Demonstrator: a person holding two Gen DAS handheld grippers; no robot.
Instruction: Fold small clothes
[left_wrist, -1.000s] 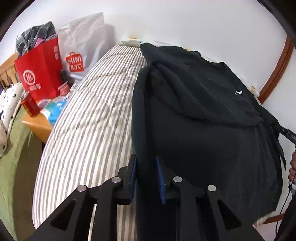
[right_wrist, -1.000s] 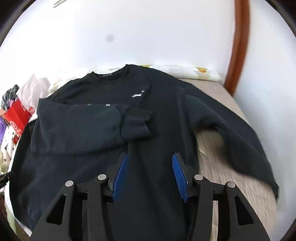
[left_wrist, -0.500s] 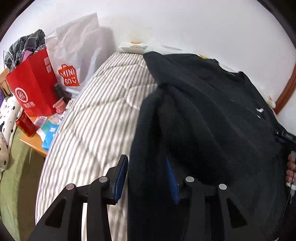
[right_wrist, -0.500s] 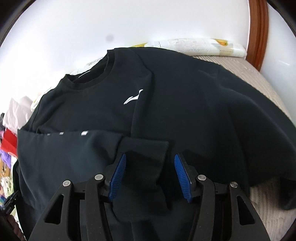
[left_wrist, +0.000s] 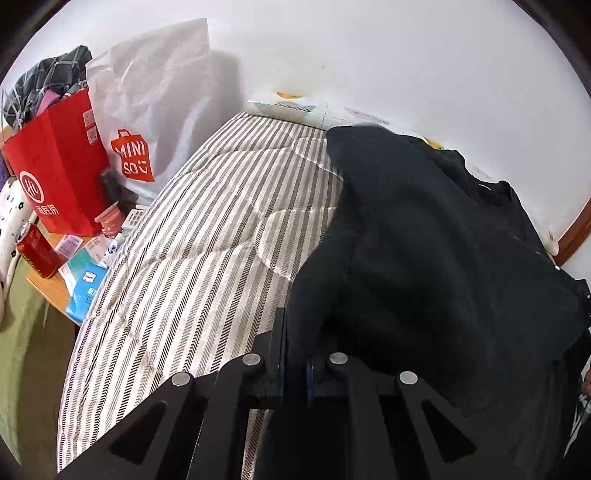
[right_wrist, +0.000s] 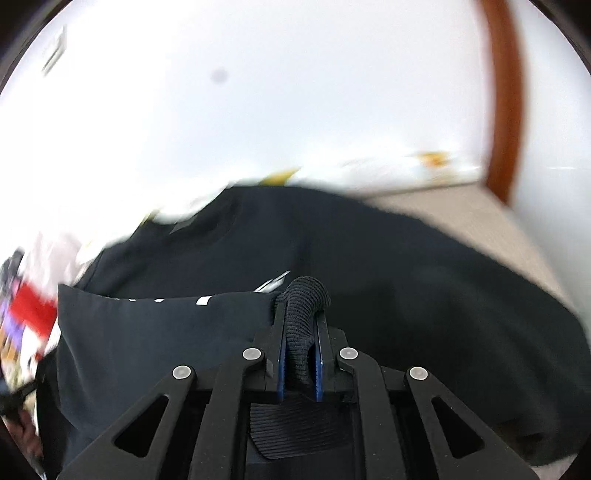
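Note:
A black sweatshirt (left_wrist: 424, 251) lies across a striped mattress (left_wrist: 207, 236). My left gripper (left_wrist: 295, 350) is shut on the sweatshirt's left edge, with the dark cloth pinched between its blue pads. In the right wrist view the sweatshirt (right_wrist: 424, 295) fills the lower half, blurred by motion, with one sleeve folded across its front. My right gripper (right_wrist: 301, 339) is shut on that sleeve's ribbed cuff (right_wrist: 304, 299), which bulges up between the jaws.
Left of the mattress a wooden bedside table (left_wrist: 51, 288) holds a red paper bag (left_wrist: 55, 166), a white Miniso bag (left_wrist: 147, 110), a red can (left_wrist: 37, 251) and small boxes. A white wall stands behind. A brown wooden frame (right_wrist: 502, 99) is at the right.
Both grippers have shut: the left on the sweatshirt's edge, the right on the folded sleeve's cuff. The right gripper moved forward and is moving fast now, so its view is blurred.

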